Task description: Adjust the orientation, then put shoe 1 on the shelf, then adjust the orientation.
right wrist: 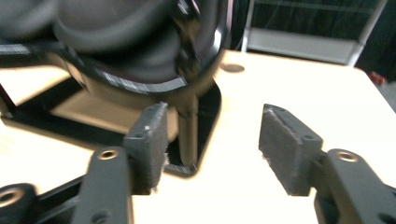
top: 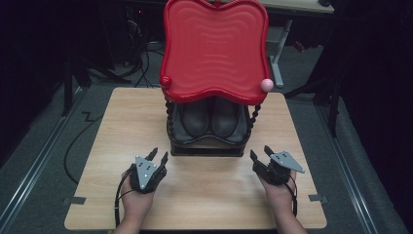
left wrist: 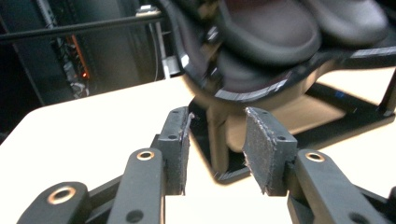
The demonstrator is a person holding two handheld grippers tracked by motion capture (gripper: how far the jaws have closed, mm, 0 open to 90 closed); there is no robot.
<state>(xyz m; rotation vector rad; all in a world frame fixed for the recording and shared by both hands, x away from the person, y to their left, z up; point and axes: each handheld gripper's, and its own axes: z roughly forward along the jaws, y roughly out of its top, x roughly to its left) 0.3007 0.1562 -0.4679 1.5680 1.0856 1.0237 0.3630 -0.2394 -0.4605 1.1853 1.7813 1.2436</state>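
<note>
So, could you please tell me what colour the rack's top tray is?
Red top tray, clearest in the high view.

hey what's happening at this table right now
A person sits at a wooden table with a two-jaw gripper in each hand. The left gripper and the right gripper both rest near the table's front, jaws open with nothing between them, pointing toward a black two-tier rack. A pair of dark shoes sits on its lower shelf, under a red wavy tray on top. Neither gripper touches the rack.
</note>
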